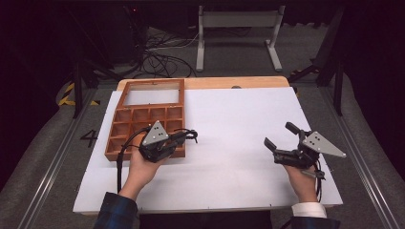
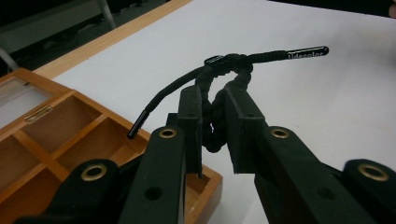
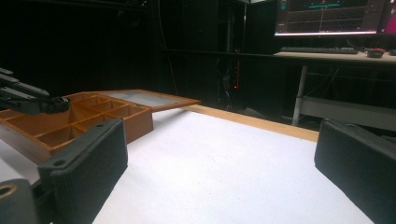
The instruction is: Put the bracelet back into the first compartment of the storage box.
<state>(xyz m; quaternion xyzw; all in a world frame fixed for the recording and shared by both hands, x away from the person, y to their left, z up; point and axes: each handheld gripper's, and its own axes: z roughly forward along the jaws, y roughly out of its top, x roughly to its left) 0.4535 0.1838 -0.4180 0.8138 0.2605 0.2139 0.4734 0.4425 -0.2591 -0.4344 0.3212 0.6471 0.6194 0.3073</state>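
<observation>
Left tool (image 2: 212,109) clamps black cord (image 2: 219,65) beside wooden box (image 2: 56,135); palm up.

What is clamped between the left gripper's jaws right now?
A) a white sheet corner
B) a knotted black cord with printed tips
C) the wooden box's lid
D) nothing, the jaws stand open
B: in the left gripper view the left gripper is shut on the knotted black cord, beside the wooden box.
</observation>
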